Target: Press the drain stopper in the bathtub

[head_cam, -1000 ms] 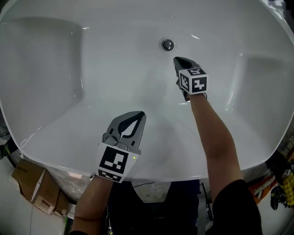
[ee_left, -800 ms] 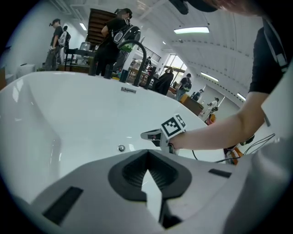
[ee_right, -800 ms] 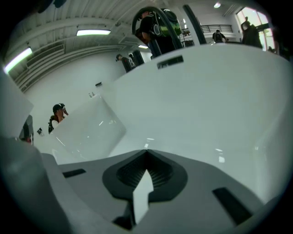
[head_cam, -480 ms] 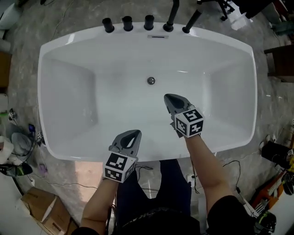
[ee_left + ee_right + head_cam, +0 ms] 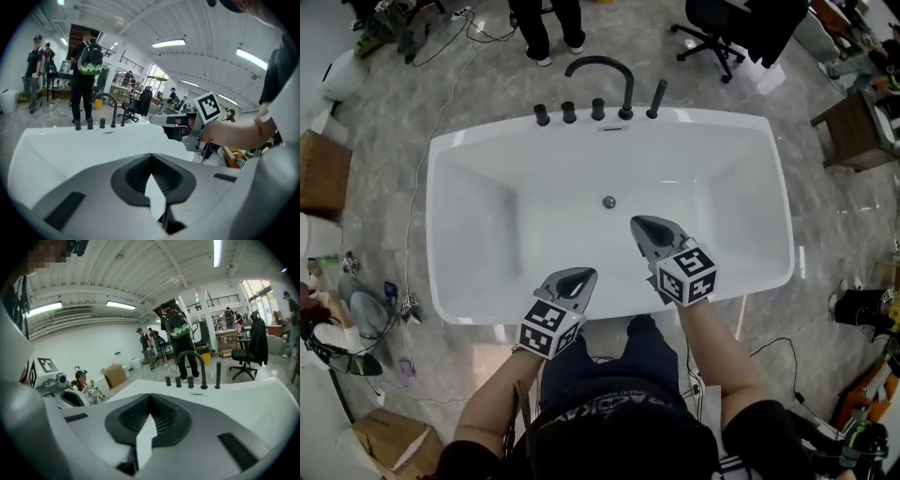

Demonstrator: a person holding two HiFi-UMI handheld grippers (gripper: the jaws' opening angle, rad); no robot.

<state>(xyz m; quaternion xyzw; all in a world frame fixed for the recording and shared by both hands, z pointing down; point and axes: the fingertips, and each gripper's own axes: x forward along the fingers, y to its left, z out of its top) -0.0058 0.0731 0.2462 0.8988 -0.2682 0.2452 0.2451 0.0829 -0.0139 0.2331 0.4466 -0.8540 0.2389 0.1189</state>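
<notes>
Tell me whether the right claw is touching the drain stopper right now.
No, in the head view the right claw hangs clear of the drain stopper, with bare white bathtub showing between them.

A grey marbled floor (image 5: 384,103) spreads all round, and on it at the far side stands a person (image 5: 546,28) in dark trousers, with a black office chair (image 5: 717,23) further right. A brown cardboard box (image 5: 321,173) sits at the left edge and a second cardboard box (image 5: 389,445) at the near left corner, while a dark wooden side table (image 5: 851,127) stands at the far right.
</notes>
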